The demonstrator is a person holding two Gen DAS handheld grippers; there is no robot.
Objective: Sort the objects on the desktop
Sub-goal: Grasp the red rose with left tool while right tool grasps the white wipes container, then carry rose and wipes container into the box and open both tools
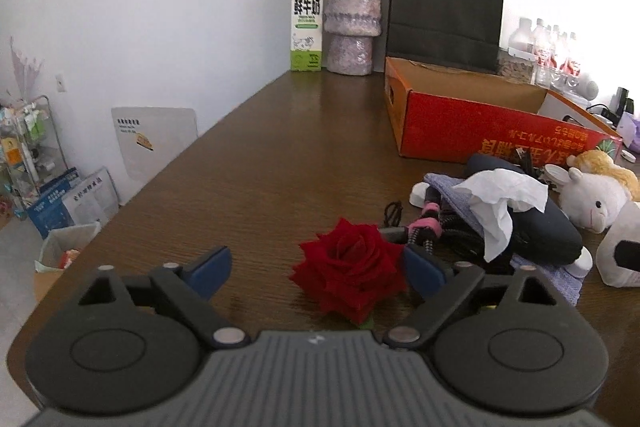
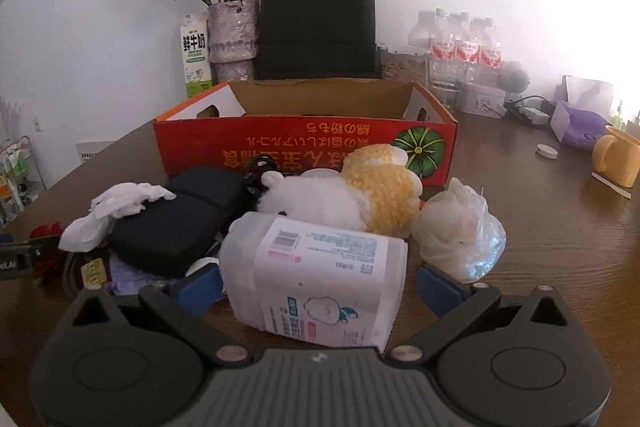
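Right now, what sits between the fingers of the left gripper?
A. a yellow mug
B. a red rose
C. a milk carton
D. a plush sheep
B: in the left wrist view the red rose lies on the table between the open fingers of the left gripper; the left finger stands clear of it, and the right one is at the petals' edge.

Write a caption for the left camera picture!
Open left gripper reaches around a red rose on the wooden table.

A white tissue (image 1: 505,205) partly hides the dark pouch (image 1: 536,227).
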